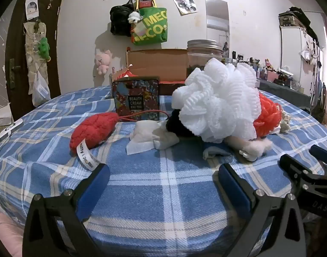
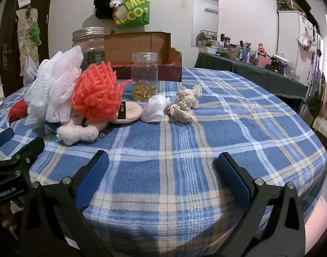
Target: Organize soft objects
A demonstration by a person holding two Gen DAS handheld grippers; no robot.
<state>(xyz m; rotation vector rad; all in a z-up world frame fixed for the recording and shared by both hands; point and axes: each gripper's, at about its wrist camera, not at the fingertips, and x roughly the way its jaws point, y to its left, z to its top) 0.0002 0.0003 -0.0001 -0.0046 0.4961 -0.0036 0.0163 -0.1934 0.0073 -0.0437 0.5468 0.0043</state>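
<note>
A heap of soft things lies on the blue plaid cloth (image 1: 163,192). A big white mesh puff (image 1: 219,100) sits over an orange mesh puff (image 1: 268,115), also in the right wrist view (image 2: 97,92). A red knitted pad (image 1: 92,130) with a paper label lies left, white tissue (image 1: 146,137) in the middle. A fluffy white piece (image 2: 78,133), a round beige powder puff (image 2: 129,111), a white cloth ball (image 2: 156,109) and a cream rope toy (image 2: 186,103) lie nearby. My left gripper (image 1: 163,180) is open and empty, short of the heap. My right gripper (image 2: 162,171) is open and empty.
An open cardboard box (image 2: 142,49) stands at the back. A large metal-lidded jar (image 1: 204,53) and a small clear jar of golden beads (image 2: 144,77) stand by it. A patterned Beauty Cream tin (image 1: 136,98) stands behind the red pad. The table edge curves on the right.
</note>
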